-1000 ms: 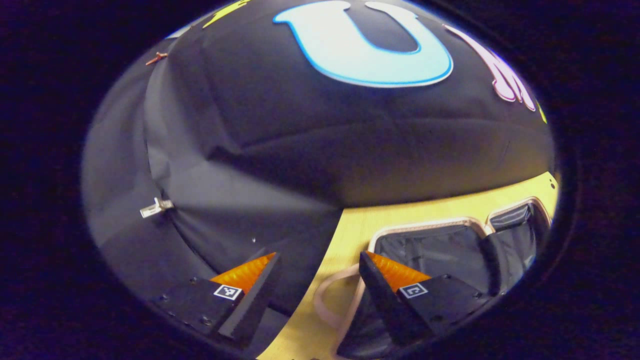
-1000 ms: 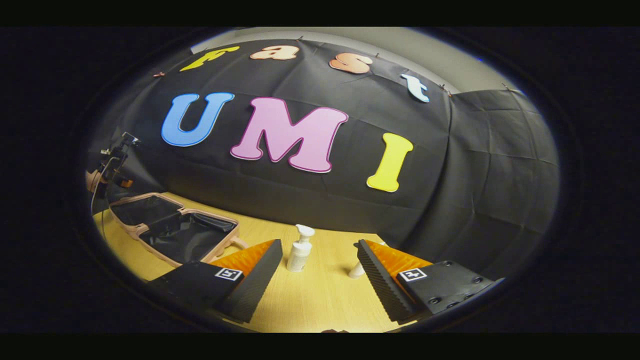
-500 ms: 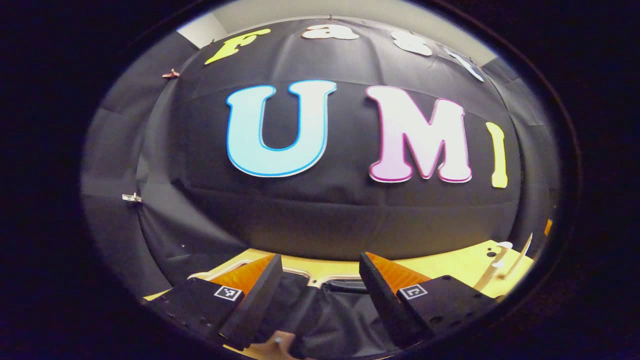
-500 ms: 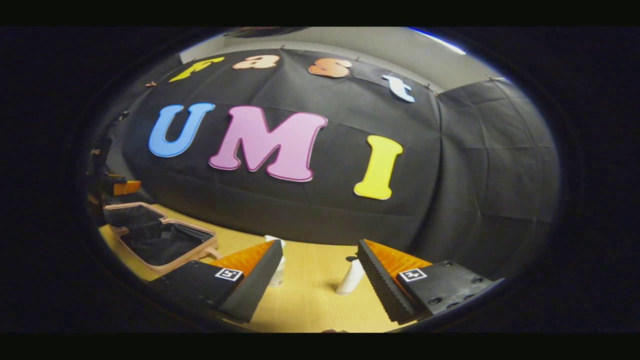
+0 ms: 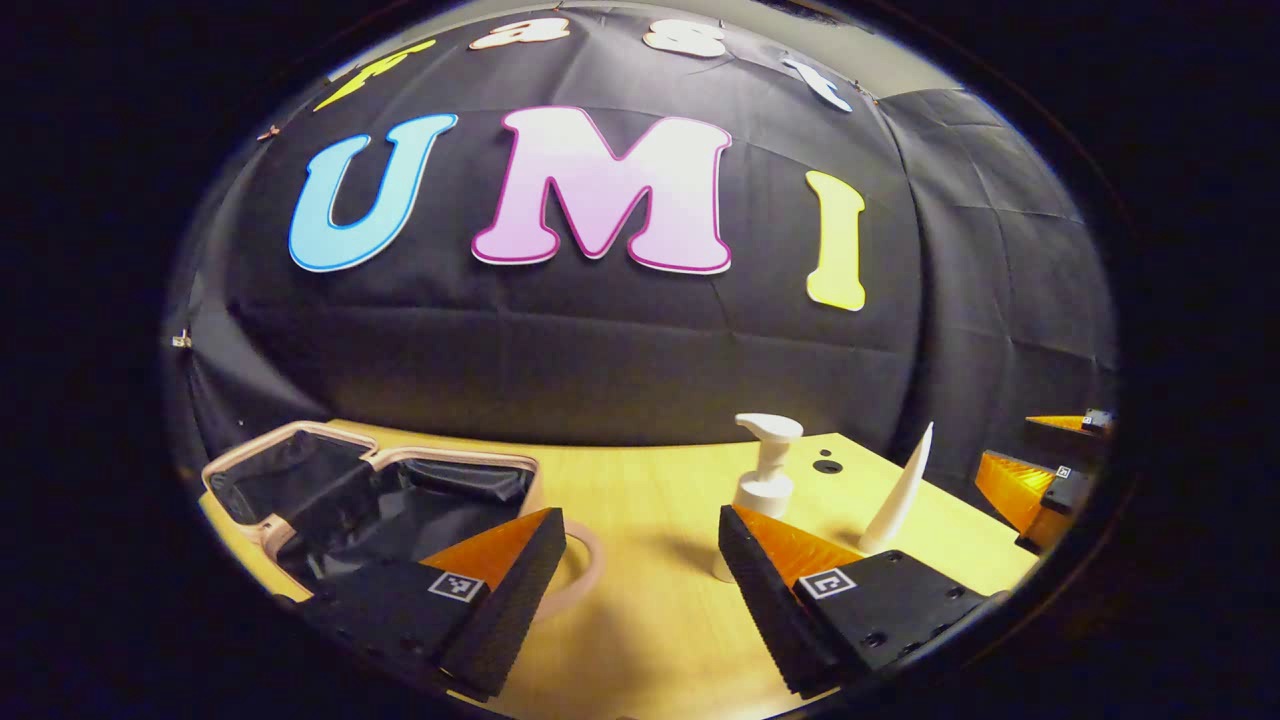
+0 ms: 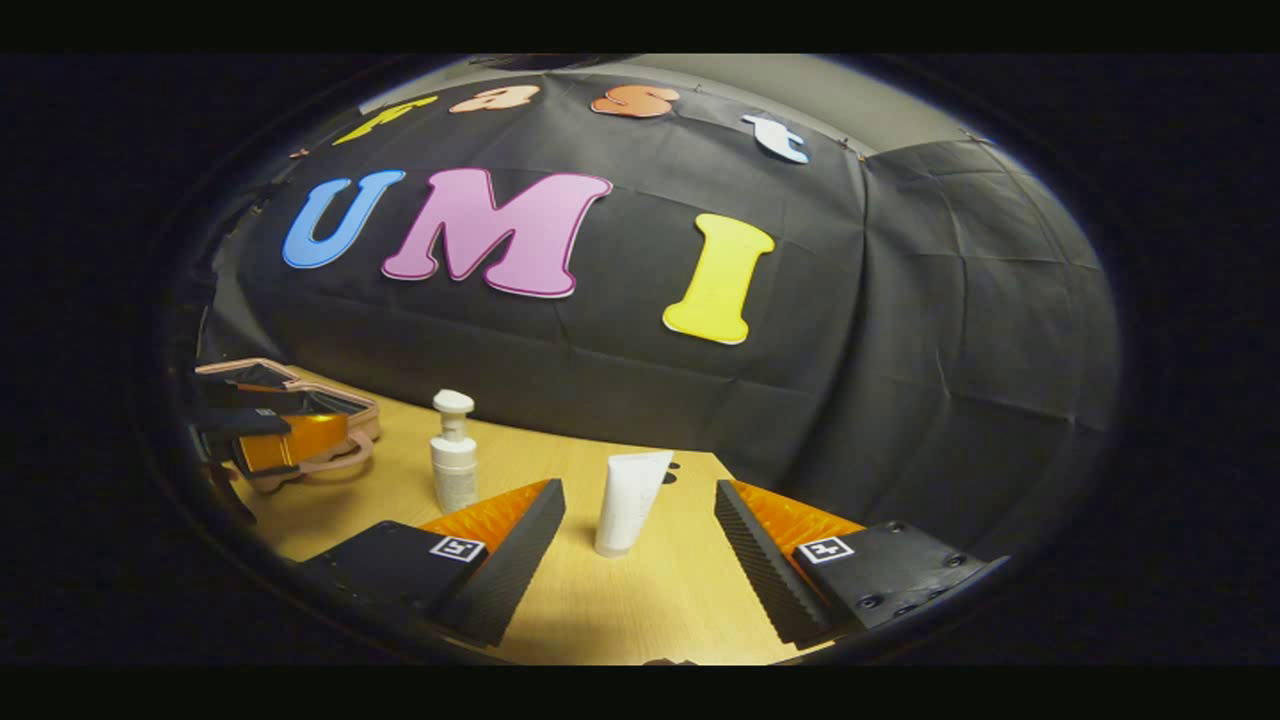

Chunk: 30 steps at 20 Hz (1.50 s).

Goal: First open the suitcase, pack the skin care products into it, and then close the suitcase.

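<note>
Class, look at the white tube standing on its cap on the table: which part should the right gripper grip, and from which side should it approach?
Grip the white tube across its rounder lower body, just above the cap. It stands upright between the right gripper's open fingers, so a level, straight-ahead approach probably suits; its flat top would likely flex.

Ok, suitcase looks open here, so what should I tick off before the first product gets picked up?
1. Suitcase lid open, lining exposed: ok.
2. Pump bottle upright on the table, free to grasp: ok.
3. Tube standing on its cap, ahead of the right tool and between its fingers' line: ok.
4. Right tool jaws apart, wide enough for the tube: ok.
5. Left tool jaws apart, holding nothing: ok.
6. Room inside the suitcase for both products: cannot tell, the inside is dark and partly hidden.
</note>
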Tool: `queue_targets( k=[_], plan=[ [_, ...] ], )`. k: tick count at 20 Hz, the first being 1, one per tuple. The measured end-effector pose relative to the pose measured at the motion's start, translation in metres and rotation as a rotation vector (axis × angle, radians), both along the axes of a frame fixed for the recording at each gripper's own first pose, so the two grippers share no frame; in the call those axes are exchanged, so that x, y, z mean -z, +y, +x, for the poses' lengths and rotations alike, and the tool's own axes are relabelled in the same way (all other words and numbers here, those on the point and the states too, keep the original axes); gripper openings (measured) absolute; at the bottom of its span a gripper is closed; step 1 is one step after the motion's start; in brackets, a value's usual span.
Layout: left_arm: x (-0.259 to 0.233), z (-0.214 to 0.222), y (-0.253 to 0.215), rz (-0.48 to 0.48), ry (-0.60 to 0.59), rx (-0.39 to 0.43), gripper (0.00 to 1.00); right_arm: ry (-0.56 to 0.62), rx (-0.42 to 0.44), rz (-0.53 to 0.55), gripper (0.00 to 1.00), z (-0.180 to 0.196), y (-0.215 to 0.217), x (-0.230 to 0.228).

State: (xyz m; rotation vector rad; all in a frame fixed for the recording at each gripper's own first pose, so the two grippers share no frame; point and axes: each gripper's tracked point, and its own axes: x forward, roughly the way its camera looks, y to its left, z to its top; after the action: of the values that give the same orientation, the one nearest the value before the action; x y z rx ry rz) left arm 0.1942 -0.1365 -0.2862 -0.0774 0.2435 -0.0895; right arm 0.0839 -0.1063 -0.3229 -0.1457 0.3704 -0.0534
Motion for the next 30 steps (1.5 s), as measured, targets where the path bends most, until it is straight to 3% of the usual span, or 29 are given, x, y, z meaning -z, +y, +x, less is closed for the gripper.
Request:
queue_targets(
  k=[8, 16, 23, 25, 30],
  plan=[
    [0.061, 0.019, -0.065, -0.031, 0.100, -0.034, 0.98, 0.083, 0.023, 0.049, 0.97, 0.001, -0.026, 0.043],
    [0.074, 0.082, -0.086, 0.008, 0.082, -0.015, 0.98, 0.127, 0.006, 0.101, 0.97, 0.010, -0.012, 0.067],
    [0.077, 0.127, -0.088, -0.002, 0.086, 0.007, 0.97, 0.200, 0.059, 0.140, 0.97, 0.039, 0.005, 0.110],
    [0.076, 0.128, -0.084, -0.004, 0.092, 0.011, 0.67, 0.201, 0.049, 0.116, 0.97, 0.048, 0.009, 0.120],
    [0.077, 0.117, -0.067, 0.001, 0.114, 0.013, 0.64, 0.245, 0.149, 0.139, 0.97, 0.068, -0.005, 0.150]
  ],
)
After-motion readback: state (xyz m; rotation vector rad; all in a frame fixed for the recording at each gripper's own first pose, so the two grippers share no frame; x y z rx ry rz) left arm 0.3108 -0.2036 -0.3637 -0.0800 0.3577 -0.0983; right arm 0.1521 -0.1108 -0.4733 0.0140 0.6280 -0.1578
